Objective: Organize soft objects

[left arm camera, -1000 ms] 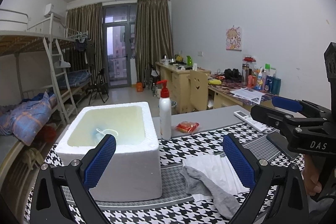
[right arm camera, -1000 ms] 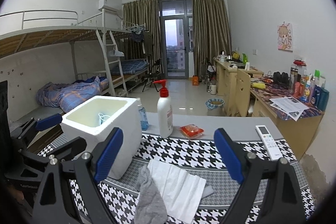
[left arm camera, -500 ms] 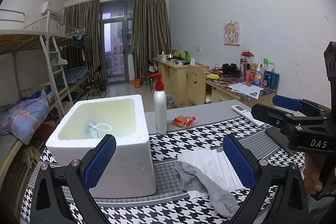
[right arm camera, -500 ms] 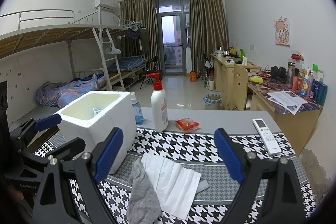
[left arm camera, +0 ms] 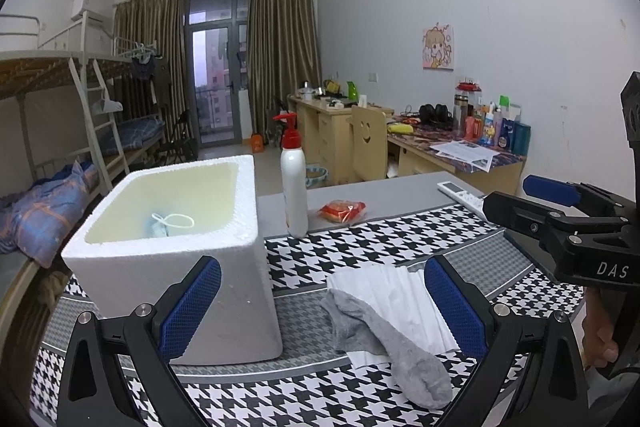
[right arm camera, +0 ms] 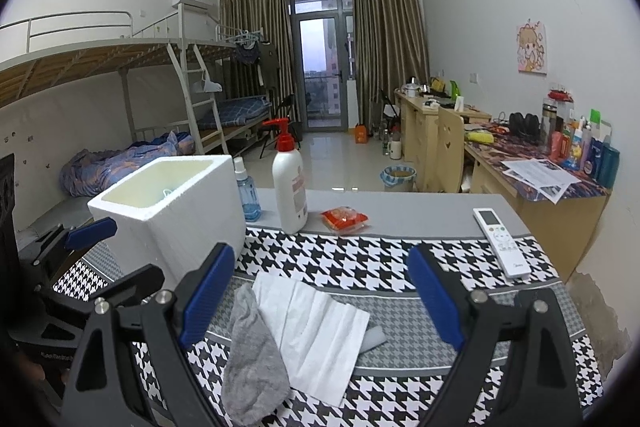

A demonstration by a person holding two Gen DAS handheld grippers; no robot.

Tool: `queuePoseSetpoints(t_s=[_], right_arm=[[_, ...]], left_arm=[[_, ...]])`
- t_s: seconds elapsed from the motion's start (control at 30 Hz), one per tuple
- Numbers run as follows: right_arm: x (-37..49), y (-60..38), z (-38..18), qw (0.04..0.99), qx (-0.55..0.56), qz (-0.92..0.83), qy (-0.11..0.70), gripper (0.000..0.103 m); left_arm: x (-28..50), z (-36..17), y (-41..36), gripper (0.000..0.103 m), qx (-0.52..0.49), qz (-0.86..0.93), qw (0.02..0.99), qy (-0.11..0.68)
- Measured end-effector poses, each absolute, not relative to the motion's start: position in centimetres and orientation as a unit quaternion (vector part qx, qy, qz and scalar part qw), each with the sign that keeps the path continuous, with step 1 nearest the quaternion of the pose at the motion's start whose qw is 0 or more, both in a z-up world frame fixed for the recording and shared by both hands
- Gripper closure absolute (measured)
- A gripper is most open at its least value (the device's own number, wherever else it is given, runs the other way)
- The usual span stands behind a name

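A grey sock lies on a white cloth on the houndstooth table mat. A white foam box stands to their left, with a face mask lying inside. My left gripper is open and empty, above the mat between box and sock. My right gripper is open and empty, hovering over the cloth. Each gripper shows at the edge of the other's view, the right one and the left one.
A white pump bottle, a red snack packet and a remote lie at the table's far side. A blue spray bottle stands behind the box. Desks, a chair and bunk beds lie beyond.
Both grippers have drawn back and tilted a little, so the box, sock and cloth sit slightly farther left and lower in view. Jaws stay open.
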State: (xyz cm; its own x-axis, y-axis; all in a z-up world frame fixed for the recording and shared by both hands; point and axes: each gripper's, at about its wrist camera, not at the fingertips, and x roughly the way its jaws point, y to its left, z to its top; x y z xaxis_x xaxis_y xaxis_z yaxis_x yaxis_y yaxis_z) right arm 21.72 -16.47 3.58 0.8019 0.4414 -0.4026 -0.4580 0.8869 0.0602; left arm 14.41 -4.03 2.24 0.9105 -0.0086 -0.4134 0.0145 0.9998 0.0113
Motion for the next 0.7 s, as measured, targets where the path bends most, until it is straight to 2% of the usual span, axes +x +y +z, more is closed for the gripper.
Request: queuePoseSetpoints(t_s=[0.7], right_arm=[[22.9, -16.6, 1.0, 0.942, -0.024, 0.231, 0.244, 0.012]], left_arm=[[15.4, 0.1, -4.5, 0.001, 0.001, -0.015, 0.970, 0.243]])
